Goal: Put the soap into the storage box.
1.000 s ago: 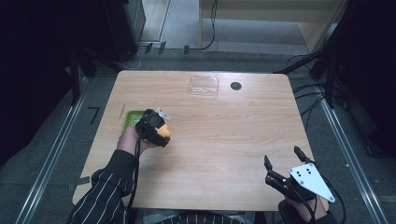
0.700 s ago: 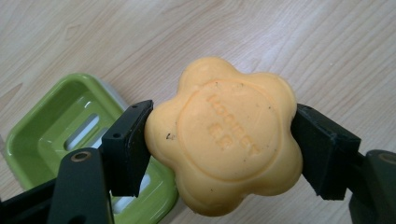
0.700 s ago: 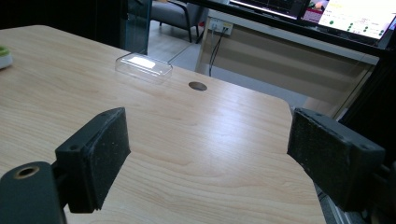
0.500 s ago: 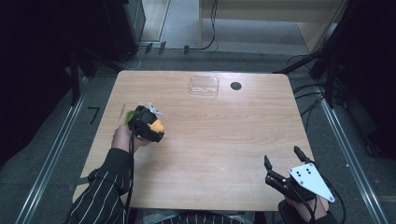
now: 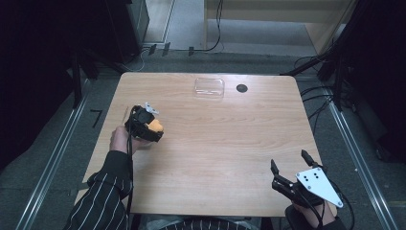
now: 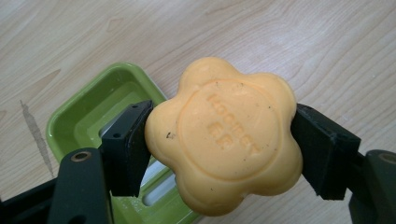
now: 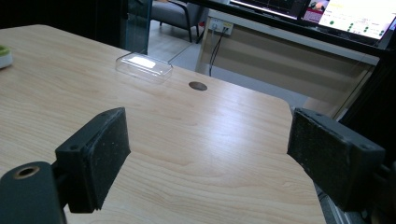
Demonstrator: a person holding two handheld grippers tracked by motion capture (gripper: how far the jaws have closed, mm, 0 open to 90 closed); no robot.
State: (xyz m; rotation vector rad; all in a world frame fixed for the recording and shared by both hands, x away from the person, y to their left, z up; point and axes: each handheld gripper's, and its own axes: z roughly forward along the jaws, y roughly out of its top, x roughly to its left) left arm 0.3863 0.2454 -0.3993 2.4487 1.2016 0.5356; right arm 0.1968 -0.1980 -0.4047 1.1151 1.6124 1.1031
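An orange flower-shaped soap bar (image 6: 233,135) with embossed letters is clamped between the black jaws of my left gripper (image 6: 224,142). In the high view this gripper (image 5: 143,122) hovers over the table's left side with the soap (image 5: 156,127) showing at its right. Directly beneath it lies a green soap dish (image 6: 84,116), partly covered by the soap and jaws. My right gripper (image 5: 289,162) rests near the front right corner, jaws wide apart and holding nothing (image 7: 205,154).
A clear plastic lid (image 5: 209,88) lies at the table's far edge, with a round black cable hole (image 5: 242,88) just to its right. Bare light wood tabletop (image 5: 230,139) spreads between the two grippers. Cables and metal rails run along the floor.
My left gripper carried the soap a little to the left and now covers the green dish in the high view. The right gripper has stayed put.
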